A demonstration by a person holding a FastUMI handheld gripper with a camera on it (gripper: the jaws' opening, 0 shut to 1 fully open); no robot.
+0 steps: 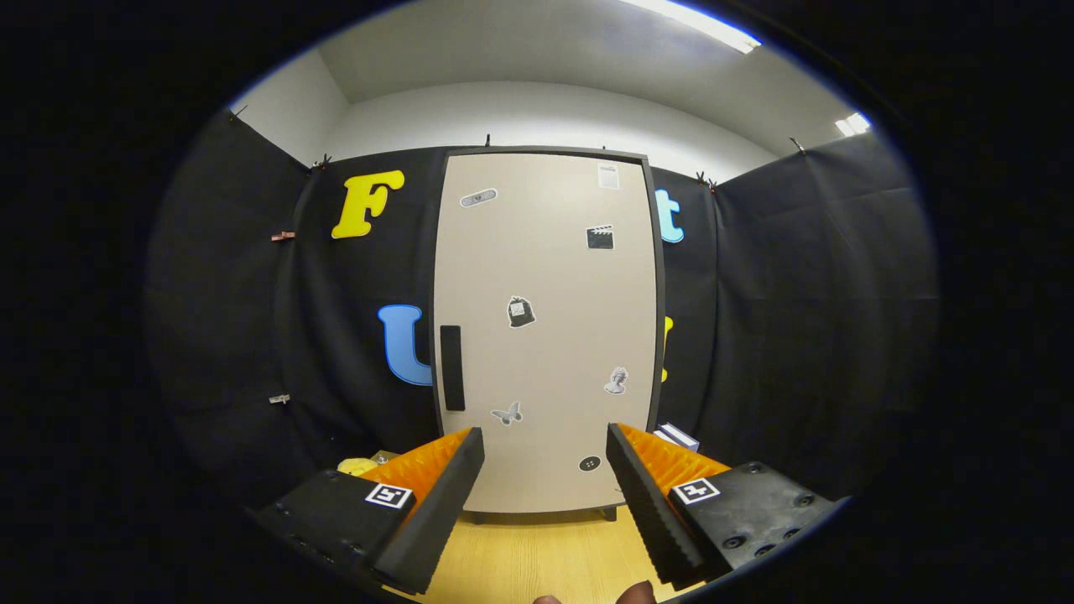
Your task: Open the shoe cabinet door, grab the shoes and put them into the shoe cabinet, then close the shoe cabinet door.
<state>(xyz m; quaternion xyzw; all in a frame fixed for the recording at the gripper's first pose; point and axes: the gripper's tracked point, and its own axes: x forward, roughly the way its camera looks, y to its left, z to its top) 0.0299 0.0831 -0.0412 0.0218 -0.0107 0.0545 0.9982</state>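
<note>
Shoe cabinet point(545, 335) dead ahead beyond fingers, upright on wooden floor point(537, 554), door shut. Dark vertical handle point(452, 367) near door's left edge. Stickers scattered on door: butterfly, bust, clapperboard, bag, plaster; any writing too small to read. Gripper point(545, 470) jaws spread wide, holding nothing. Square marker tag on each finger. Yellow item point(359, 466) on floor left of cabinet, white box point(678, 436) right of it.

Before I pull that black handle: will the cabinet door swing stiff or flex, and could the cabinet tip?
The door looks like a flat rigid panel, so it probably swings without flexing. The handle is slim and flush, possibly slippery. The cabinet is tall on short feet, so a hard pull might rock it. The fingers are open, short of it.
</note>
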